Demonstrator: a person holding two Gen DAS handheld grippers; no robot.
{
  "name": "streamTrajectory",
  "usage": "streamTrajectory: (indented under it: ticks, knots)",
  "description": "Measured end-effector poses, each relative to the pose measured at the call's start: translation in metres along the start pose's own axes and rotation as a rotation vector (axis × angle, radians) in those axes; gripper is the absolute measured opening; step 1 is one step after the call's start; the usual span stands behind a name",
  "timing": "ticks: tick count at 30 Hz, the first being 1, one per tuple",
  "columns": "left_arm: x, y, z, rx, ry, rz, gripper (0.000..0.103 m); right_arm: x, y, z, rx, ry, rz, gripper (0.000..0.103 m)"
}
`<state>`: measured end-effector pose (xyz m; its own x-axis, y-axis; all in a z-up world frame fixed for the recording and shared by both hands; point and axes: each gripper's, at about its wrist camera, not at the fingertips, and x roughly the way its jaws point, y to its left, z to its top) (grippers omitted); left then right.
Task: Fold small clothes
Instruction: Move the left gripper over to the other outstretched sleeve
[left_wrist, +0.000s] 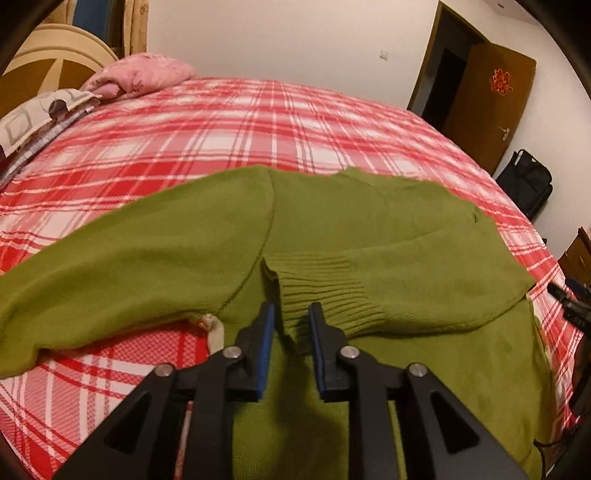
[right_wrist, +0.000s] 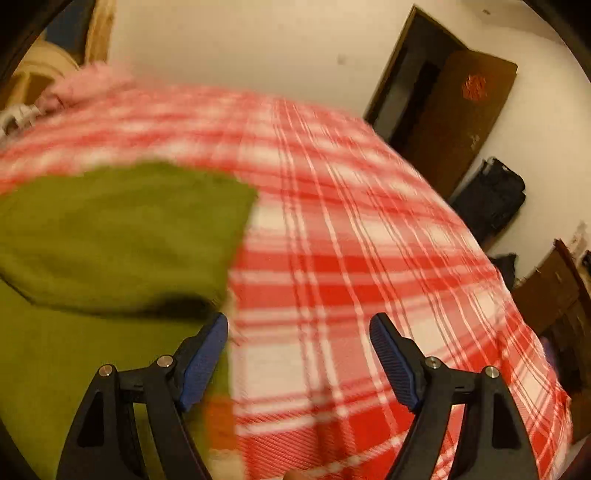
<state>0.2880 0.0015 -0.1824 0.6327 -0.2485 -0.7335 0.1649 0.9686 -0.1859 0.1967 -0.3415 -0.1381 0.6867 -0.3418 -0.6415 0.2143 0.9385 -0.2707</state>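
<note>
My left gripper (left_wrist: 291, 314), lower centre, pinches the ribbed cuff (left_wrist: 325, 291) of the green sweater (left_wrist: 369, 229) on the bed (left_wrist: 221, 122). My right gripper (right_wrist: 299, 328) is spread wide, holding nothing. I'd lay the sleeve flat before releasing.

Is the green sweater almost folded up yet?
Not quite. One sleeve, with its ribbed cuff, already lies folded across the green sweater. The left gripper has its fingers around that cuff, though whether they pinch it is unclear. The other sleeve is spread out on the plaid bedspread, and the right gripper is open, holding nothing.
</note>
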Motion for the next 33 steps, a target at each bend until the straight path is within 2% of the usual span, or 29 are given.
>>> streamTrajectory:
  ticks: [2,4,7,9,12,15,18,20,22,27,30,33]
  knots:
    - [0.001,-0.002,0.002,-0.009,-0.001,0.007,0.042,-0.008,0.01,0.012,0.005,-0.062,0.102,0.08]
    - [0.004,-0.006,0.004,-0.012,0.005,-0.006,0.042,-0.007,0.028,0.024,-0.018,-0.094,0.162,0.08]
    - [0.014,-0.013,0.007,0.017,0.018,0.051,0.042,0.013,0.051,0.035,-0.01,-0.065,0.254,0.08]
    - [0.021,-0.012,0.006,0.012,0.045,0.066,0.045,0.033,0.06,0.034,-0.009,-0.013,0.255,0.08]
    - [0.023,-0.012,0.004,0.021,0.032,0.083,0.05,0.058,0.063,0.021,-0.013,0.076,0.207,0.08]
    - [0.023,-0.017,0.001,0.047,0.024,0.1,0.053,0.063,0.054,0.008,0.031,0.095,0.233,0.08]
    - [0.024,-0.019,0.0,0.055,0.029,0.112,0.061,0.059,0.049,0.013,0.055,0.139,0.205,0.08]
    - [0.026,-0.018,0.0,0.054,0.03,0.114,0.064,0.051,0.051,0.021,0.064,0.128,0.192,0.08]
    - [0.026,-0.018,0.0,0.052,0.032,0.116,0.066,0.039,0.065,0.033,0.06,0.087,0.221,0.08]
    - [0.027,-0.017,-0.001,0.044,0.035,0.108,0.071,0.024,0.136,0.045,-0.021,0.045,0.351,0.08]
    - [0.027,-0.018,-0.002,0.049,0.035,0.108,0.074,0.03,0.162,0.038,-0.056,0.064,0.358,0.08]
    - [0.027,-0.019,-0.003,0.054,0.037,0.105,0.077,0.043,0.167,0.024,-0.048,0.104,0.355,0.08]
